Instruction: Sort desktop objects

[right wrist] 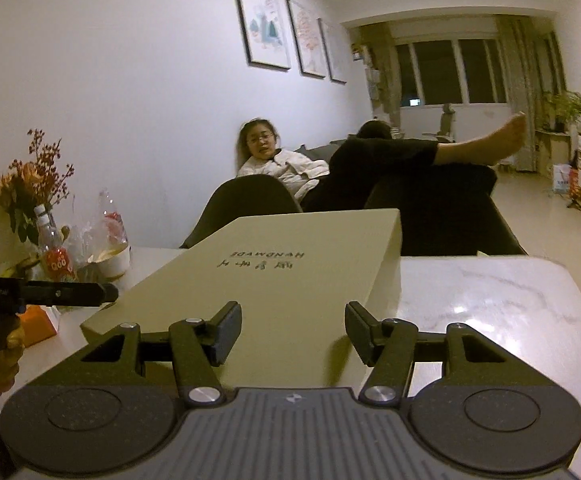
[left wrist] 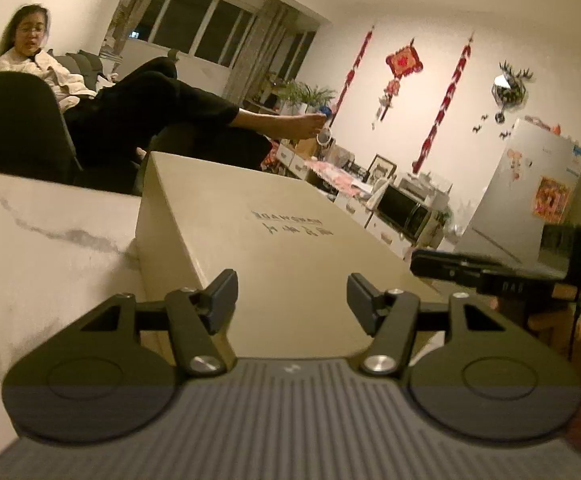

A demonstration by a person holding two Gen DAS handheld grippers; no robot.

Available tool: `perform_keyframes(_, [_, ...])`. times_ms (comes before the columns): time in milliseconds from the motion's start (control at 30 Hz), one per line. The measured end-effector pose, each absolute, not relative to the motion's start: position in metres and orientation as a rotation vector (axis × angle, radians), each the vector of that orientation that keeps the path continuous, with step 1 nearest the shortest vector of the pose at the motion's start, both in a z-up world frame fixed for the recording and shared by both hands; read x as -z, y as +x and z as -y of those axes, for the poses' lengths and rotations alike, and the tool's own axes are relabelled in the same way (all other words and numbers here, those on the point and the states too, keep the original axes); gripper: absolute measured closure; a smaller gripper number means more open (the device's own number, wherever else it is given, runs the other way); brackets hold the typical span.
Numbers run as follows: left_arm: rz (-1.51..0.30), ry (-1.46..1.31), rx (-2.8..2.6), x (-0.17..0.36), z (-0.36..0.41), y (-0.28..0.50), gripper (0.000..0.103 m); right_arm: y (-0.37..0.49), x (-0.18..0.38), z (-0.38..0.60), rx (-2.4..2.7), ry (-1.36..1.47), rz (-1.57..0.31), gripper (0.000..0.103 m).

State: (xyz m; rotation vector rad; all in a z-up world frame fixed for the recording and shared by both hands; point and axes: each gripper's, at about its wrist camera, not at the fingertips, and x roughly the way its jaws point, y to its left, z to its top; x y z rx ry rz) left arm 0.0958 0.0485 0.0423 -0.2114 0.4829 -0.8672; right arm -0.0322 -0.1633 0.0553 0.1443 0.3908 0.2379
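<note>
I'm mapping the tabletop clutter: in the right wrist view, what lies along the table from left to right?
Other gripper → orange box → bottle with red label → clear plastic bag → beige box → bare marble table.

Left gripper (left wrist: 292,294), right gripper (right wrist: 293,330): black linkage arms, silver screws, ribbed grey housing, dark flat finger pads.

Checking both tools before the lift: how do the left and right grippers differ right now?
The left gripper sits over the beige box's left part, the marble table on its left. The right gripper sits over the box's right part, table on its right. Both are open and empty.
</note>
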Motion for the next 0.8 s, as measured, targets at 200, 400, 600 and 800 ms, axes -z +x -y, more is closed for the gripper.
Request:
perform_keyframes(200, [-0.503,-0.181,0.876,-0.045,-0.038,0.124,0.043,0.004,-0.065,0.17,-0.29,0.104,-0.425,0.042])
perform_keyframes(400, [-0.518,-0.133,0.877,-0.048,-0.024,0.15,0.043,0.043,-0.066,0.173,-0.325,0.073,-0.474,0.042])
perform_keyframes(600, [-0.528,-0.11,0.874,-0.049,-0.016,0.172,0.042,0.079,-0.063,0.176,-0.325,0.056,-0.505,0.042])
perform_keyframes(800, [-0.533,-0.094,0.865,-0.047,-0.011,0.19,0.042,0.102,-0.062,0.18,-0.33,0.055,-0.511,0.042])
